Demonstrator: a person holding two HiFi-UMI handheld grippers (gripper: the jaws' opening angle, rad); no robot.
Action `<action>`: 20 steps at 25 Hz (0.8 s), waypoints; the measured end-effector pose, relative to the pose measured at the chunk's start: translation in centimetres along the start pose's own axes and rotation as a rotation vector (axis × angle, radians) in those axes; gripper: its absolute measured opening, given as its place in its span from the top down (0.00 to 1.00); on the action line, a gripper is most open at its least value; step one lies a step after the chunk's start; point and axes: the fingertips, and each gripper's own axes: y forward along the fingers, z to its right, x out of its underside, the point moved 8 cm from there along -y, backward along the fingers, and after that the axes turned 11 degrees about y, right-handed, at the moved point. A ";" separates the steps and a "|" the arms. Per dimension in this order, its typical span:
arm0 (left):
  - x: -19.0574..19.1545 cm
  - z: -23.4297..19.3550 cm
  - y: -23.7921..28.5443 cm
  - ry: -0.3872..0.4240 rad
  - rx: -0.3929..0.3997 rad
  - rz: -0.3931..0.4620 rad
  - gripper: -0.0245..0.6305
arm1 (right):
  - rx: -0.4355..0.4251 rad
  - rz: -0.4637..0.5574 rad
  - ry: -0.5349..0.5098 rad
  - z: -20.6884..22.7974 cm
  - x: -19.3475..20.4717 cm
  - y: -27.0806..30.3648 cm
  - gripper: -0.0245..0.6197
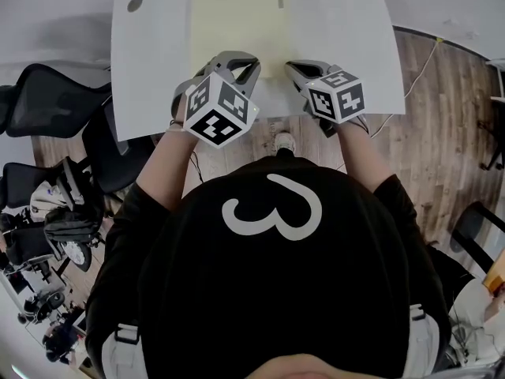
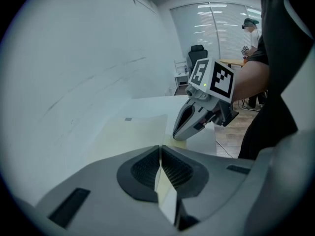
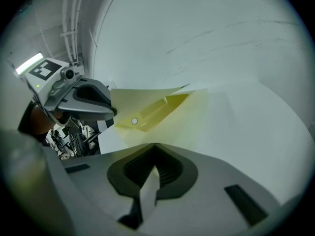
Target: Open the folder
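Note:
A pale yellow folder [image 1: 237, 22] lies on the white table [image 1: 150, 69], its near edge at the table's front. My left gripper [image 1: 237, 73] is shut on a thin yellow sheet of the folder at that edge; in the left gripper view the sheet [image 2: 165, 188] runs between the closed pads. The right gripper [image 1: 296, 71] is shut on a pale sheet edge [image 3: 147, 193] beside it. In the right gripper view the folder's cover [image 3: 162, 107] stands lifted a little under the left gripper [image 3: 110, 112], showing a round snap [image 3: 134, 121] inside.
A round hole [image 1: 135, 4] sits in the table's far left. Black office chairs [image 1: 47, 93] and stored gear stand left of the table on the wooden floor [image 1: 442, 133]. Another person [image 2: 252, 28] stands far off by a desk.

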 end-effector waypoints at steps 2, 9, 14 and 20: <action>0.1 -0.2 -0.1 -0.027 -0.001 0.008 0.93 | -0.007 -0.007 -0.008 0.1 -0.1 0.0 0.93; 0.3 -0.7 -1.7 -0.107 -0.047 0.033 0.93 | -0.017 -0.028 -0.041 0.2 -0.2 0.0 0.93; 0.4 -0.8 -3.2 -0.139 -0.100 0.044 0.93 | -0.017 -0.041 -0.065 0.2 -0.1 -0.1 0.93; 1.7 -1.4 -5.4 -0.210 -0.154 0.069 0.93 | -0.002 -0.042 -0.078 -0.1 -0.3 0.0 0.93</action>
